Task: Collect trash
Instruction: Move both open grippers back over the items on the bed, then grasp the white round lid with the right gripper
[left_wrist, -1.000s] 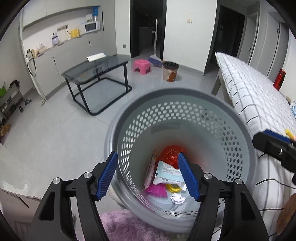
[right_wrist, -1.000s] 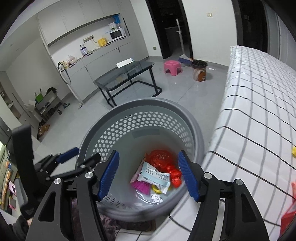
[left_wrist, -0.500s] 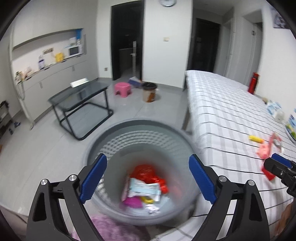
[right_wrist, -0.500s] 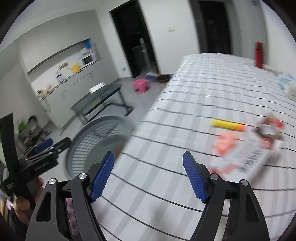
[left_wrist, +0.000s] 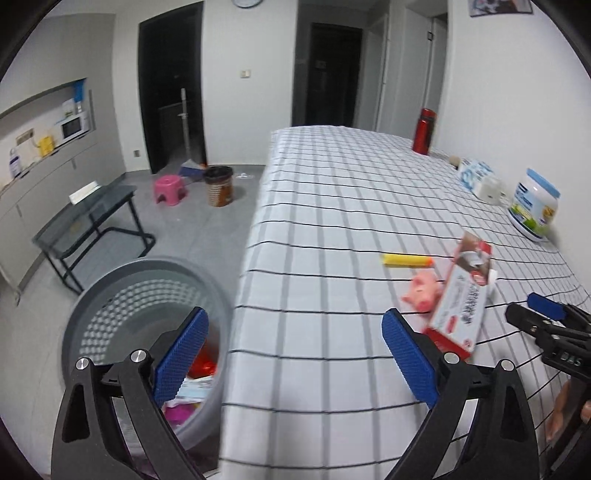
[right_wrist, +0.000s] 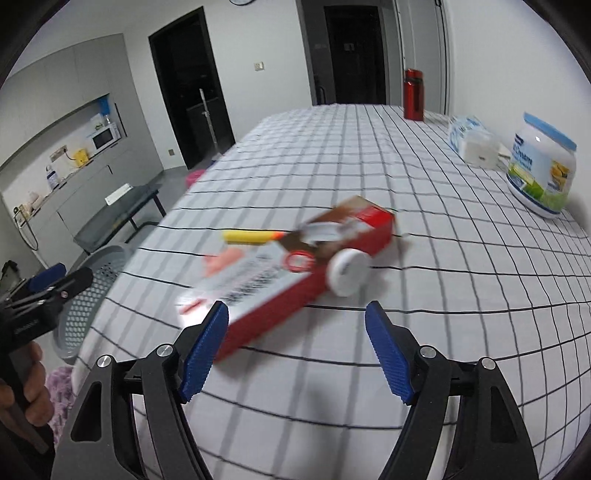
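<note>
A red and white carton is seen lying flat on the checked tablecloth, one end brown with a torn-open flap, a round white cap on its side and dark print across its white face; it is blurred in the right wrist view. Just beside it, a small pink pig-shaped toy and a yellow tube with an orange tip are laid on the cloth. The right gripper is held just short of the carton's near end, its blue pads apart and nothing pressed between them. The left gripper is spread wide over the table's edge, its jaws having just been opening, with nothing between them. Below the edge, a grey perforated basket is stood on the floor, with red, pink and white wrappers inside. Further along the cloth, a white jar with a blue lid and a red bottle are set upright
</note>
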